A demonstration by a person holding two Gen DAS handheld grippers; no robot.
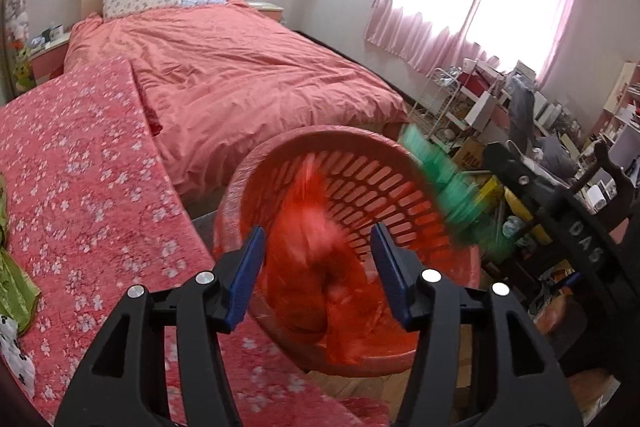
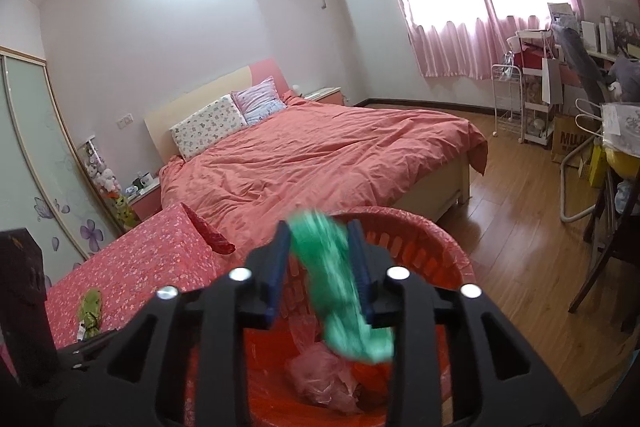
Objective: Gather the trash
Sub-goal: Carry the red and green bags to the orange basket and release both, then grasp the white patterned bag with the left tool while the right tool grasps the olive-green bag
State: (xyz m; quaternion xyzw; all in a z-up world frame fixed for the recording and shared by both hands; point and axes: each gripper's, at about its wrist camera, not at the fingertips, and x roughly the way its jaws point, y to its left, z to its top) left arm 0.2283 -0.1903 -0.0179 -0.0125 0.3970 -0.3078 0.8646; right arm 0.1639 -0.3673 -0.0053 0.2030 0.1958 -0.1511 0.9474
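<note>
A red slotted plastic basket (image 1: 400, 183) stands by the bed's foot; it also shows in the right wrist view (image 2: 436, 243). My left gripper (image 1: 318, 275) is open over the basket, with a blurred red plastic bag (image 1: 316, 267) between its fingers, seemingly loose. My right gripper (image 2: 322, 269) holds a blurred green plastic bag (image 2: 340, 287) between its fingers above the basket; the bag also shows in the left wrist view (image 1: 444, 183). A pink crumpled bag (image 2: 320, 375) lies inside the basket. A green wrapper (image 2: 90, 311) lies on the floral cloth.
A floral red cloth (image 1: 80, 167) covers a surface to the left. A bed with a coral duvet (image 2: 320, 155) lies behind. Cluttered shelves and a cart (image 2: 532, 95) stand right, with a dark chair (image 2: 608, 239) and wooden floor (image 2: 520, 227).
</note>
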